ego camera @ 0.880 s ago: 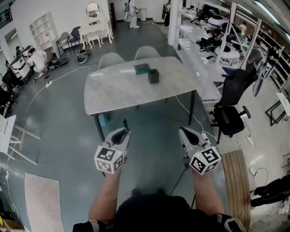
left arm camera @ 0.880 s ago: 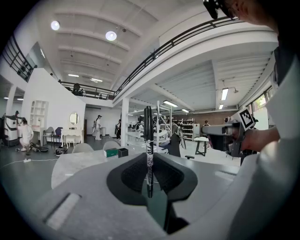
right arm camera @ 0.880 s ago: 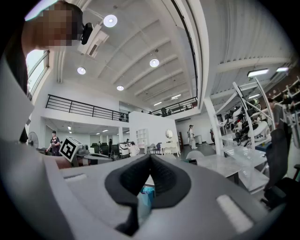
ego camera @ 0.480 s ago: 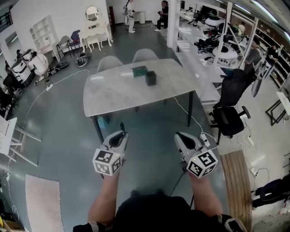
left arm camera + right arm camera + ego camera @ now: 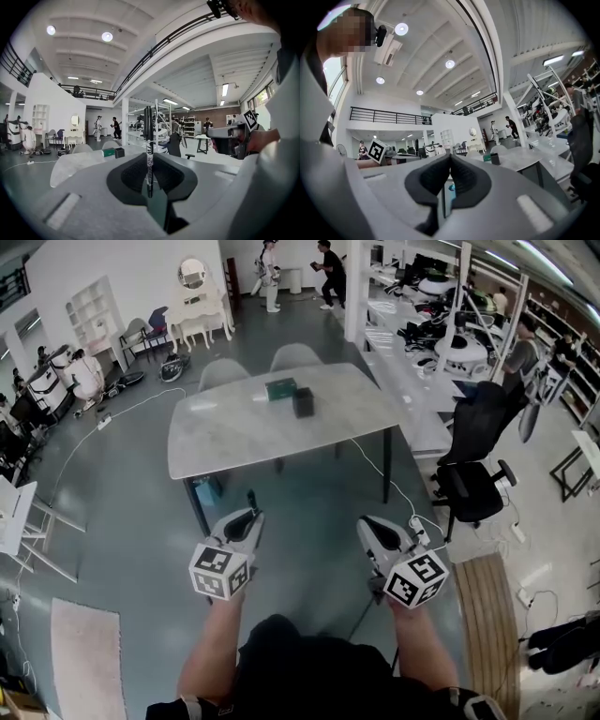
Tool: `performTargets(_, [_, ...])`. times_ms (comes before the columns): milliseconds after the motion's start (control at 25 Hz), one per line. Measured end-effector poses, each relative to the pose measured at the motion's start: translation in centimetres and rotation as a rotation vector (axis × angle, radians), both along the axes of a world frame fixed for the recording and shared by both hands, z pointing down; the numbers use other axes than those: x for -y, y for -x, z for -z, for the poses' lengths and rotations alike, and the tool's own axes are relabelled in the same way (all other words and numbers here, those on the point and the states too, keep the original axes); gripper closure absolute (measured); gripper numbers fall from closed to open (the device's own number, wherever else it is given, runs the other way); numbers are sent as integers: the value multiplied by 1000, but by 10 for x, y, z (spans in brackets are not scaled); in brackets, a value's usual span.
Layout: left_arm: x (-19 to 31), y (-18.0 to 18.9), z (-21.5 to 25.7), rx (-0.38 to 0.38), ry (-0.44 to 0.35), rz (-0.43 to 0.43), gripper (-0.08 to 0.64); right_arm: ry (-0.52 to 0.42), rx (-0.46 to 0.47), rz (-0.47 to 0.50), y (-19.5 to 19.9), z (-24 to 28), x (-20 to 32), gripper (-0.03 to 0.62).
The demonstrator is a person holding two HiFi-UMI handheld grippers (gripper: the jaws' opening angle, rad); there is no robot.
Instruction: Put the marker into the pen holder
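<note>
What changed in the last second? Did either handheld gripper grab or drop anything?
Hardly anything. Both grippers drifted slightly left in the head view; nothing was grabbed or dropped. The left gripper stays shut on the marker; the right gripper is shut and empty. The pen holder and green box remain on the table.

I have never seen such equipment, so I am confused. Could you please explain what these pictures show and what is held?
A person holds two hand tools, each with two jaws. One picture comes from a camera on the person's head, looking down at the left gripper and the right gripper. The other two come from cameras riding on each gripper. The left gripper is shut on a black marker. The right gripper is shut and empty. Ahead stands a table with a dark pen holder and a green box.
</note>
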State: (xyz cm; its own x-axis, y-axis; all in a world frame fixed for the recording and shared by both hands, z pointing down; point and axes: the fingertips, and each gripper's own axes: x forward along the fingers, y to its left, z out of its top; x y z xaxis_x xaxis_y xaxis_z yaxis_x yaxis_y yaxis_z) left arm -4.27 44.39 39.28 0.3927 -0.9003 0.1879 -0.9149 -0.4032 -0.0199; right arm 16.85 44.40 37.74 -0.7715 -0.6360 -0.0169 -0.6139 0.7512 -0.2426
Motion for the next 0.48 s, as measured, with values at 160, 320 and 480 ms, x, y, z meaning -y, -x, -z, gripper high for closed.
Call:
performTargets(160, [12,-17,-9,-3,20,-21,512,9,16,10,-9,-8,6,589])
performTargets(320, [32,-16,-14,-14,27,-25,512,29,0,8,-9,-17,24,589])
performTargets(480, [60,-9,-17,-16,19,-19,512,28,-20,3,-5,-18,45,589])
